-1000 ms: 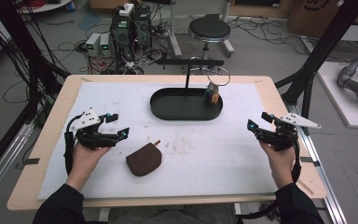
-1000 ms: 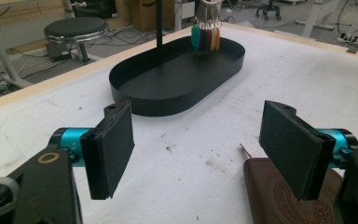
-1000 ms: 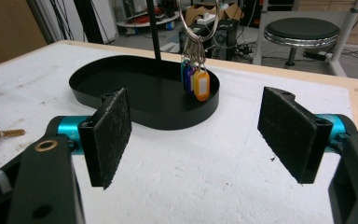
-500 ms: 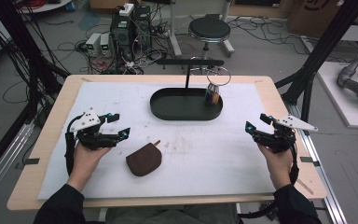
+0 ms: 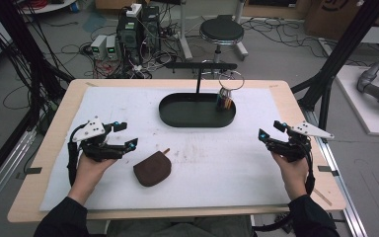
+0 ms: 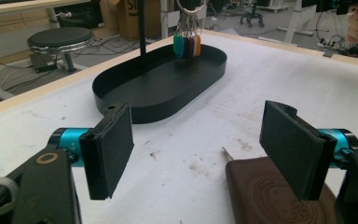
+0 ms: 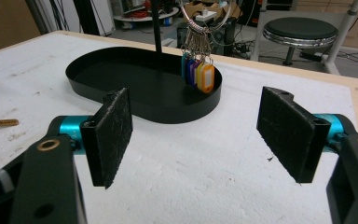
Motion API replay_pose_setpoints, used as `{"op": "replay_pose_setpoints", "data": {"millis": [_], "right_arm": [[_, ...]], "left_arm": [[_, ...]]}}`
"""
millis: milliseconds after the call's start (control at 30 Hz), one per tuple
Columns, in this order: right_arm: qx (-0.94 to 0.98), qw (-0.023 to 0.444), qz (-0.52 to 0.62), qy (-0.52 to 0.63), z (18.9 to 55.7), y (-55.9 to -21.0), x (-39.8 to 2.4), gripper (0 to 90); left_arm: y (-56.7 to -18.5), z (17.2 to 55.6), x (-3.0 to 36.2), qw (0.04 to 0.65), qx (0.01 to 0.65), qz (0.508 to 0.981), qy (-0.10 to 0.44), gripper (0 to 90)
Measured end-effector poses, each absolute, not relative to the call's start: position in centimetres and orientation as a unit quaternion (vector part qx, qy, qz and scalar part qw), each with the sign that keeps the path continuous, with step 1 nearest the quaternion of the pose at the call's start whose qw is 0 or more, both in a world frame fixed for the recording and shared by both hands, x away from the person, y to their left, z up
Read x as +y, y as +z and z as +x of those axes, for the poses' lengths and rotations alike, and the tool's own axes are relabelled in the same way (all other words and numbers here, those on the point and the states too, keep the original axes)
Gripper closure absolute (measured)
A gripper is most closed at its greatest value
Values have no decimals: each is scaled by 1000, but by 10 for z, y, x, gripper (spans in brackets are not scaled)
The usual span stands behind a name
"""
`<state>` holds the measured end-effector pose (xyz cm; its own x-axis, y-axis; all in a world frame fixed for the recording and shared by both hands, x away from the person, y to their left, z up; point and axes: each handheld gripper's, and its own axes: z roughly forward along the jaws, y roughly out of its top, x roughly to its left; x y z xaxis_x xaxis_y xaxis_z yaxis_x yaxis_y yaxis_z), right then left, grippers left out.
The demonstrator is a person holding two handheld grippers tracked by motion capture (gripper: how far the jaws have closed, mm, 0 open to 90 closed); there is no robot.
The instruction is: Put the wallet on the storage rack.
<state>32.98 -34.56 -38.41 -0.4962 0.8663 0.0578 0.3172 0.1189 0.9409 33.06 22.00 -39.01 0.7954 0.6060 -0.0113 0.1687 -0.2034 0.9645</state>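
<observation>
A black oval tray [image 5: 177,118] [image 6: 121,88] [image 7: 93,70] with an upright T-shaped stand sits at the far middle of the white mat. A metal ring with several coloured key tags [image 5: 224,98] [image 6: 187,45] [image 7: 198,72] hangs from the stand over the tray's right end. A brown leather key pouch [image 5: 152,169] [image 6: 270,198] lies on the mat near the front, with a brass key [image 7: 2,122] poking out. My left gripper [image 5: 126,135] [image 6: 200,149] is open, just left of the pouch. My right gripper [image 5: 270,129] [image 7: 196,140] is open at the right side, holding nothing.
The white mat [image 5: 227,158] covers a wooden table [image 5: 286,94]. A round stool [image 5: 221,30], electronics boxes and cables stand on the floor behind the table. Black frame posts rise at both sides.
My right gripper has shifted slightly left and inward. The left gripper and the pouch have stayed put.
</observation>
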Motion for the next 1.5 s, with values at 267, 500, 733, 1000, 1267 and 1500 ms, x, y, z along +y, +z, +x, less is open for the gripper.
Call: {"op": "replay_pose_setpoints", "data": {"millis": [267,500,733,1000,1267,1500], "right_arm": [[699,271,426,507,332,-385,-346,276],[702,277,421,503,333,-386,-343,279],[710,283,410,497,334,-386,-338,312],[720,287,397,492,335,-387,-333,320],[717,289,399,493,334,-386,-334,319],[721,290,394,491,334,-386,-331,320]], "left_arm": [[-405,320,215,530,333,769,129,275],[-418,310,224,521,357,770,94,391],[-433,306,224,502,375,777,54,449],[-443,310,218,467,409,784,21,488],[-449,311,220,473,440,763,-13,499],[-448,308,217,480,418,771,-26,690]]}}
